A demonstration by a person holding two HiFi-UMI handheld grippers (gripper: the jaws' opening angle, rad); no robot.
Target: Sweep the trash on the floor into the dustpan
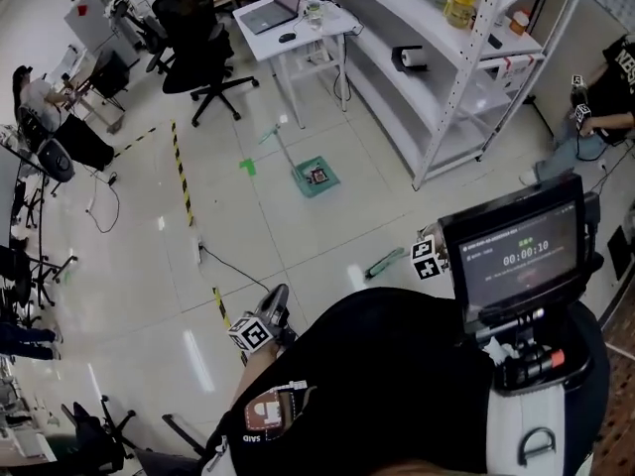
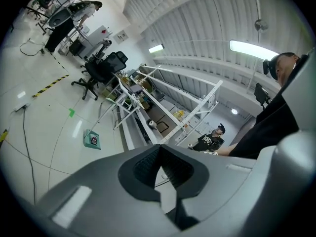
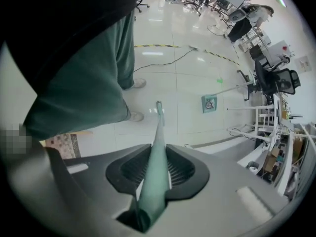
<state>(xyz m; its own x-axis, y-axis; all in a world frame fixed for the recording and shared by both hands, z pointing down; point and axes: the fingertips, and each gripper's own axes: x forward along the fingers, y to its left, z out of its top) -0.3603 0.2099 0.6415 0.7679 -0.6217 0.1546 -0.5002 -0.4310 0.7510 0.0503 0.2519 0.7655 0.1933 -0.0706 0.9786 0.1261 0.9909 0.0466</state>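
A green dustpan [image 1: 316, 177] lies on the pale floor ahead, its long handle slanting up and away; something small, dark and red sits in it. It also shows in the left gripper view as the dustpan [image 2: 92, 139] and in the right gripper view as the dustpan [image 3: 209, 103]. My right gripper [image 3: 158, 157] is shut on the green broom stick [image 3: 157, 147], which points down at the floor. In the head view the broom [image 1: 385, 263] sticks out beside the right gripper [image 1: 417, 256]. My left gripper [image 2: 161, 157] is shut and holds nothing; it hangs low at the left [image 1: 273, 310].
A white shelf rack [image 1: 446, 77] stands to the right of the dustpan, and a white table [image 1: 298, 28] with a laptop behind it. A black office chair [image 1: 203, 48], striped floor tape [image 1: 184, 181] and a cable [image 1: 233, 266] lie to the left. A person [image 1: 605, 97] sits far right.
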